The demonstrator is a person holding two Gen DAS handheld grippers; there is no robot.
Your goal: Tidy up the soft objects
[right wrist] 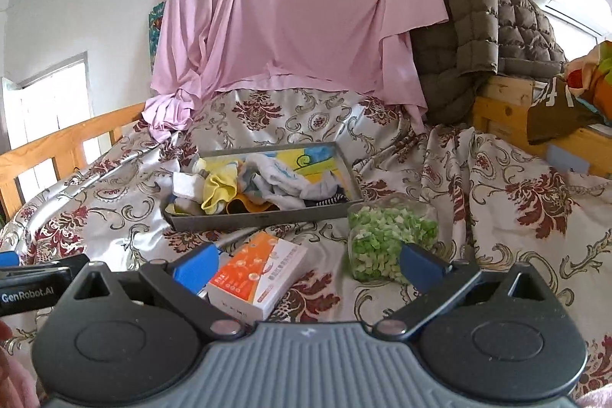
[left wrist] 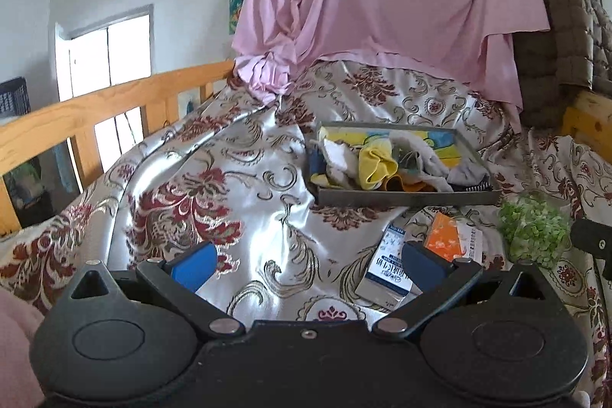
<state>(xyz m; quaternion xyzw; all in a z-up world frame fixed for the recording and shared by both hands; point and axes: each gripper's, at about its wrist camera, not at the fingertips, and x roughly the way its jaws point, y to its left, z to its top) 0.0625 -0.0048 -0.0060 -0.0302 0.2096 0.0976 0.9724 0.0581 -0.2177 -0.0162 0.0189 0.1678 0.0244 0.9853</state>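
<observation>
Both claws are hanging spread wide and empty: left gripper (left wrist: 308, 264), right gripper (right wrist: 308, 264). Ahead of both, the grey tray (right wrist: 264, 218) is holding crumpled socks and cloths (right wrist: 267, 186), heaped near its front rim. Reaching over the orange box (right wrist: 258, 274) or the green-bead bag (right wrist: 390, 236) is risking snags, and the slippery bedspread (left wrist: 267, 217) is inviting tray slides.

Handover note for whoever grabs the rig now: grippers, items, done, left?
Left gripper: open, empty, over the bedspread.
Right gripper: open, empty.
Tray holds a heap of socks and cloths, unsorted.
In front of the tray: orange box, white-blue box, bag of green pieces.
Done: nothing visibly sorted.
Left: probably sort the tray's soft items.
</observation>
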